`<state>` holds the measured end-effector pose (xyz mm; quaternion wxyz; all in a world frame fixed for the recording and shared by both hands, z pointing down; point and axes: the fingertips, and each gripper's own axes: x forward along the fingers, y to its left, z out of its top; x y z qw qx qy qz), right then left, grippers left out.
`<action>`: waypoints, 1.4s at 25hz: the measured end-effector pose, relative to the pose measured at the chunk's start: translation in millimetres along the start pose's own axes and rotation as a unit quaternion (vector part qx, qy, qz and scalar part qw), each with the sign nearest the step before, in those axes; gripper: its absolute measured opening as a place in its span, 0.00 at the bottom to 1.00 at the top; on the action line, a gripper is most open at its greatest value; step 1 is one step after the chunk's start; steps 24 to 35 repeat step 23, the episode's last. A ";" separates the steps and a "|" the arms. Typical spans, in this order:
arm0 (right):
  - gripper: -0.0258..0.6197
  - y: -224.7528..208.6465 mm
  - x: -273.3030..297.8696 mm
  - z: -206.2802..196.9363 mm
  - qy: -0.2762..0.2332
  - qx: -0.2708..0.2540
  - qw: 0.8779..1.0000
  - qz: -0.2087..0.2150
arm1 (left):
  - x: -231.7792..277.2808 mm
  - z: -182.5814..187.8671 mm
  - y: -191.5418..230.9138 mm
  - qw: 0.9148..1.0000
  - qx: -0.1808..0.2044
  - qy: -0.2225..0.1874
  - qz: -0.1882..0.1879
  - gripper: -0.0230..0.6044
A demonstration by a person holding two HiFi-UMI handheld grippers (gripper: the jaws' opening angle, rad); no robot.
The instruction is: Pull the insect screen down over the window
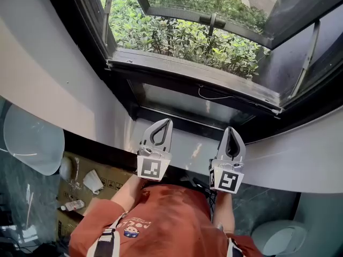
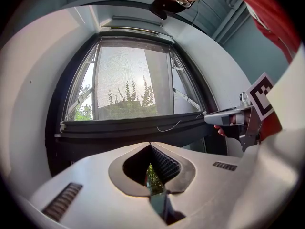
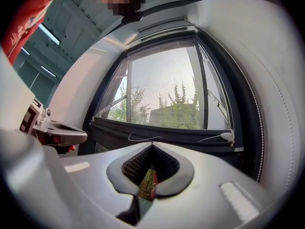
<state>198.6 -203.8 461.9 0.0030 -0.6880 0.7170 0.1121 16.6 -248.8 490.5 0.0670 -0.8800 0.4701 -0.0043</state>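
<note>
Head view shows the left gripper [image 1: 167, 123] and right gripper [image 1: 231, 129] pinched closed, holding nothing. The screen [image 2: 128, 75] hangs low over the window [image 1: 86, 31]. It looks light and floppy; grab its stiff bar [image 1: 193, 79].

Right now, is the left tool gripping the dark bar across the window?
No, in the head view the left tool is shut with nothing in it, short of the dark bar.
</note>
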 end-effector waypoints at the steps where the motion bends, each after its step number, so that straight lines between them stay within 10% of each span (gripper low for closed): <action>1: 0.05 0.2 0.2 0.3 0.000 -0.001 1.000 0.000 | 0.1 0.3 0.0 1.000 -0.001 0.000 0.000 0.04; 35: 0.05 -5.6 0.2 7.1 -0.003 -0.013 1.000 0.002 | 6.9 15.3 -7.1 1.000 -0.015 -0.019 -0.006 0.04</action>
